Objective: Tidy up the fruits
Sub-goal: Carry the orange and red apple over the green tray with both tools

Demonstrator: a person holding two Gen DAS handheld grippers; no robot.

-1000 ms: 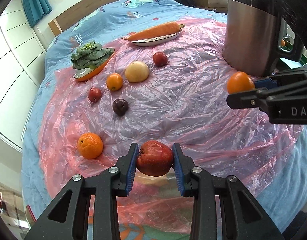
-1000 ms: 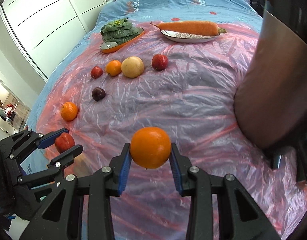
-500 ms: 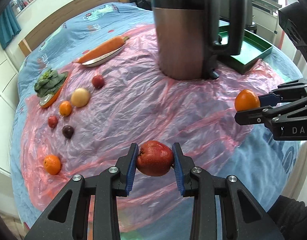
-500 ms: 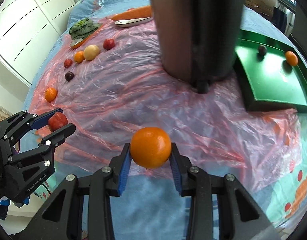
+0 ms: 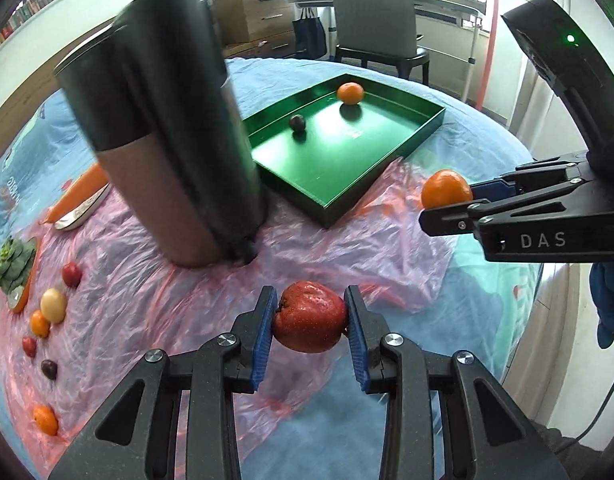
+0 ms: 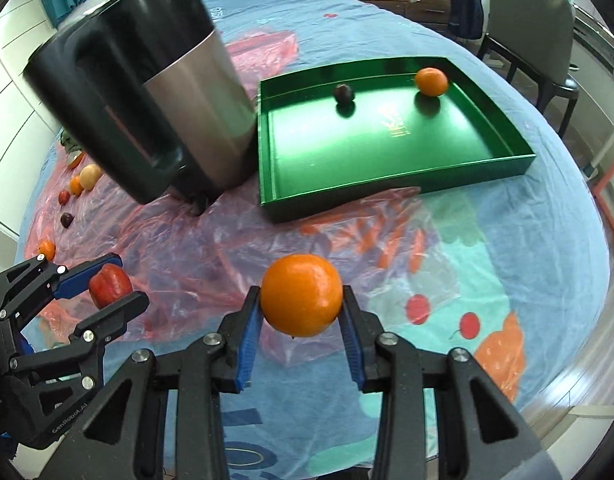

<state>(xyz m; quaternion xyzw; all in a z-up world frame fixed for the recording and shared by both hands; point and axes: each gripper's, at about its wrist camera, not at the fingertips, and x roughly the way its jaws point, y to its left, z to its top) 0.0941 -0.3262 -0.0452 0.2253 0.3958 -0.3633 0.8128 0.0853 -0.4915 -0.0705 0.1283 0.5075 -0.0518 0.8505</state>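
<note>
My left gripper point(image 5: 310, 322) is shut on a red apple point(image 5: 309, 317), held above the pink plastic sheet near the bed's front. My right gripper point(image 6: 301, 309) is shut on an orange point(image 6: 301, 295); in the left wrist view that orange point(image 5: 445, 189) shows at the right, beside the green tray point(image 5: 387, 160). The tray point(image 6: 387, 184) holds a dark plum point(image 6: 343, 93) and a small orange point(image 6: 431, 82). Several loose fruits lie far left on the sheet: a yellow round fruit point(image 5: 53, 305), a small orange point(image 5: 39, 323), a dark plum point(image 5: 49, 369).
A tall steel and black kettle point(image 5: 167, 140) stands left of the tray. A carrot on a plate point(image 5: 81, 196) and a dish of greens point(image 5: 13, 268) sit at the far left. A chair point(image 5: 371, 20) and a desk stand beyond the bed.
Both grippers have swung to the right with their fruits still held. The loose fruits have slid to the left edge, and the kettle and green tray have come into full view ahead.
</note>
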